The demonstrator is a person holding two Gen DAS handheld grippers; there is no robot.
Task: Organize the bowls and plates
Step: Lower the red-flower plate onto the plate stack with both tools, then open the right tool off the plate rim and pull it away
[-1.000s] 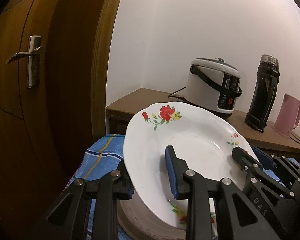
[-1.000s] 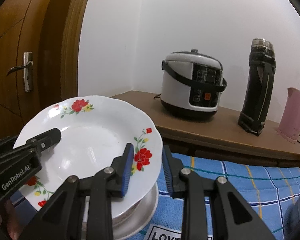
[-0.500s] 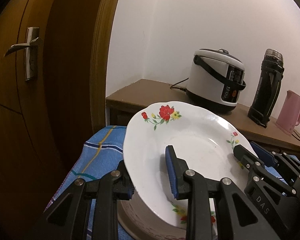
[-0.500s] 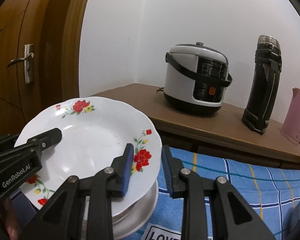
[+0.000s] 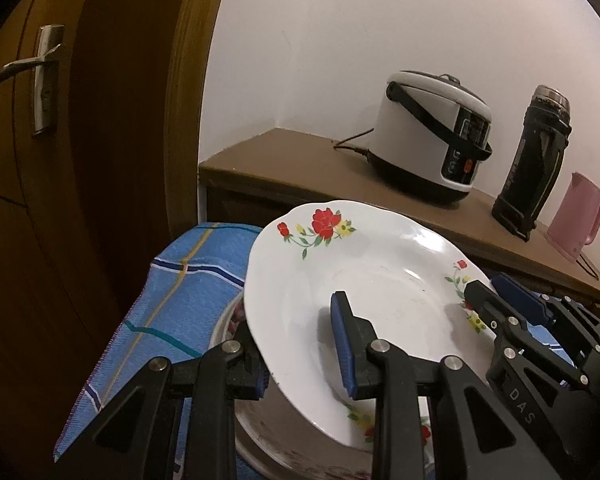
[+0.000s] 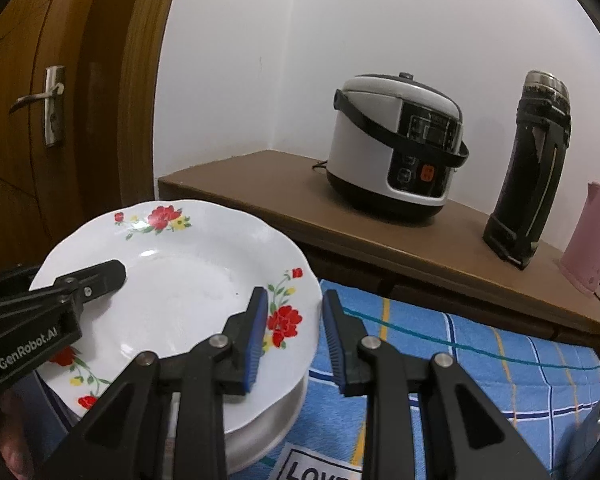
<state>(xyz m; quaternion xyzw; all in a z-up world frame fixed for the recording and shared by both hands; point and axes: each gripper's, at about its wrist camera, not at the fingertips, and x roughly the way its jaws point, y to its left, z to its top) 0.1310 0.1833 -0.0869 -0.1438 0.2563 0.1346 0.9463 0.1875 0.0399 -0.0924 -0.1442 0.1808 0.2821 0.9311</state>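
Note:
A white plate with red flowers [image 5: 372, 280] is held tilted just above another white dish [image 5: 268, 448]. My left gripper [image 5: 302, 354] straddles its left rim, one finger under and one on top. My right gripper [image 6: 294, 338] straddles its right rim [image 6: 300, 304] the same way; the gap between its pads looks wider than the rim. The plate also shows in the right wrist view [image 6: 188, 280], with the lower dish [image 6: 268, 432] beneath it. Each gripper shows in the other's view: the right one [image 5: 500, 300] and the left one [image 6: 96, 280].
A blue checked cloth [image 6: 460, 360] covers the table. Behind it a brown counter [image 6: 260, 176] holds a rice cooker [image 6: 396, 152], a black flask [image 6: 532, 168] and a pink jug [image 6: 592, 248]. A wooden door [image 5: 40, 160] stands at the left.
Both grippers and the plate have come down a little toward the lower dish. The grips on the rim look the same.

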